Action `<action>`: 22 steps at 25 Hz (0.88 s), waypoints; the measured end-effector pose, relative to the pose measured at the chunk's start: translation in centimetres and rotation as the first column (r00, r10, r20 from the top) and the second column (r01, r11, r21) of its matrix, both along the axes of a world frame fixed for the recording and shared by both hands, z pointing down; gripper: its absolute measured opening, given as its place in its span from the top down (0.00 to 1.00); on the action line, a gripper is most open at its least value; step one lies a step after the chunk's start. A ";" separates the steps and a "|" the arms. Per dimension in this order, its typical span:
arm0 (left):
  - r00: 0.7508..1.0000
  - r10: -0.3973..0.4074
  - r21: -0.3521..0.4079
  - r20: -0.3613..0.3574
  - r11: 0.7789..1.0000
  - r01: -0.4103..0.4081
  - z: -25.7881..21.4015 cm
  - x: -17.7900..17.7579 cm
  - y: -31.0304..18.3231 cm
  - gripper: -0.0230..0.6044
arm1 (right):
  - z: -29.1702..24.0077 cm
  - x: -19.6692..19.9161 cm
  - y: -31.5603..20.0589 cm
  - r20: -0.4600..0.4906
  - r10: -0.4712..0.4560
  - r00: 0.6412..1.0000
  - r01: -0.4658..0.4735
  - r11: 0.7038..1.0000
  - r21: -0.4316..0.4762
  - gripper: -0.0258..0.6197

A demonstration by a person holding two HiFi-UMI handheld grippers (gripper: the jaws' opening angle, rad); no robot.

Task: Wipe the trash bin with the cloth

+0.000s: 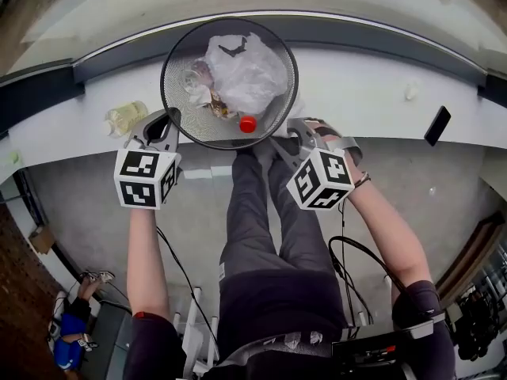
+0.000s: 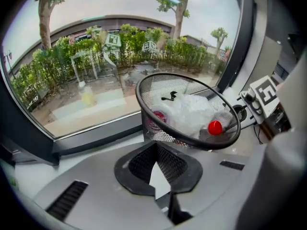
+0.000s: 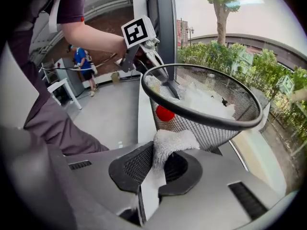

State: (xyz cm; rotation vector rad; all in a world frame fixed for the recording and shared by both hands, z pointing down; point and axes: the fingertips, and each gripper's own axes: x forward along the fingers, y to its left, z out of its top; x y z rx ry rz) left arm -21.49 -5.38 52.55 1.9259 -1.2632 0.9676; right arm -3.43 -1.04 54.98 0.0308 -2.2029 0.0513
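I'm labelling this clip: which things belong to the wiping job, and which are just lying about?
Job: trash bin, cloth, right hand-held gripper gripping it.
Lying about: yellowish bottle, dark flat device, plastic bag, red cap.

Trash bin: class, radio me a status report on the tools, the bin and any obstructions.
Left tool shut, empty, beside trash bin. Right tool shut on cloth, just under the rim. Rubbish inside; outer mesh unobstructed.
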 end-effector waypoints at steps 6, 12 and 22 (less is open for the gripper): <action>0.997 0.065 -0.026 -0.046 0.997 -0.066 -0.2 2.8 2.3 0.99 | -1.6 -0.2 2.3 0.051 -0.073 0.996 0.074 0.997 -0.022 0.90; 0.971 0.194 0.002 -0.142 0.981 -0.196 -1.7 6.8 3.1 0.99 | -1.8 2.9 -0.3 -0.024 0.067 0.997 -0.067 0.998 -0.005 0.90; 0.911 0.265 -0.052 -0.317 0.954 -0.296 -0.3 12.6 6.9 0.98 | -1.2 6.8 -4.8 -0.107 0.262 0.959 -0.256 0.964 0.074 0.90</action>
